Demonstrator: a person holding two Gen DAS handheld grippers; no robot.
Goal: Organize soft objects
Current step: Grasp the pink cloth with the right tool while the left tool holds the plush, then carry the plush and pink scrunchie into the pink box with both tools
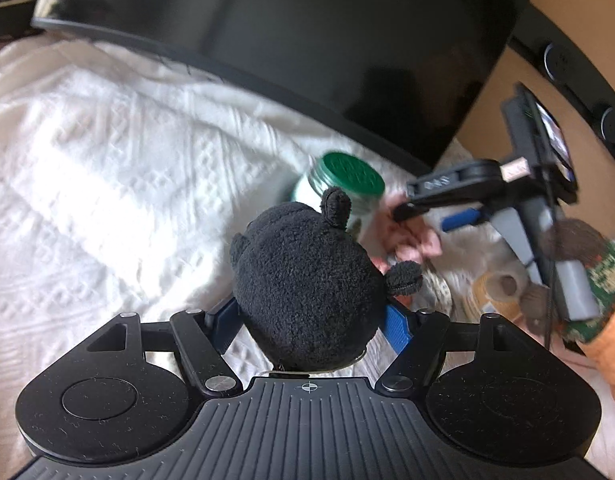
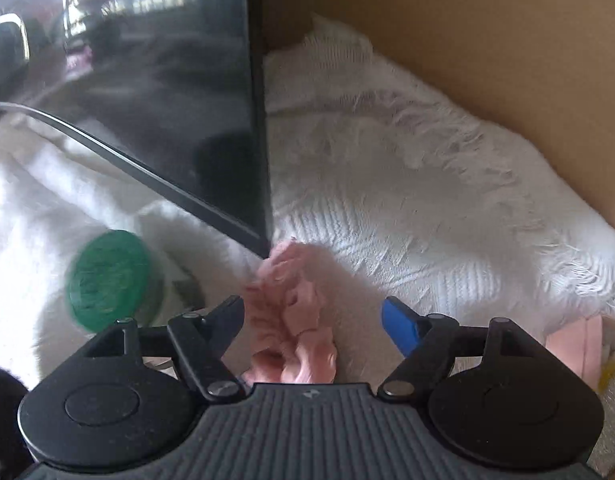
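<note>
1. Grip on the left: the left tool [image 1: 309,314] stands wide, and its blue pads press both flanks of the black plush toy [image 1: 307,276], which sits round and upright between them, above the near part of the white cover [image 1: 107,168]. The hold looks sound. I would squeeze no harder, since the stuffing gives.
2. Grip on the right: the right tool [image 2: 313,308] is spread, with the pink ruffled cloth [image 2: 291,320] lying between its fingers. The cloth sits beside the left finger, and the blue right pad stands clear of it, so nothing is clamped yet.
3. Doing it well: centre the cloth between the pads before closing, and catch the thick bunch of ruffles rather than one loose frill, which would likely slip out.
4. Hazards: the green-lidded jar [image 2: 107,280] stands just left of the cloth, and the lower corner of the dark screen [image 2: 147,120] hangs just beyond it. Lift straight up and towards the near side to avoid knocking either.
5. Placing: blur makes the surroundings hard to judge, and no container for the soft things shows.
6. Writing: in the left wrist view, pale marks on the right tool's arm and a green print on the person's sleeve [image 1: 603,280] are too blurred to read. The jar's label is unreadable too.
</note>
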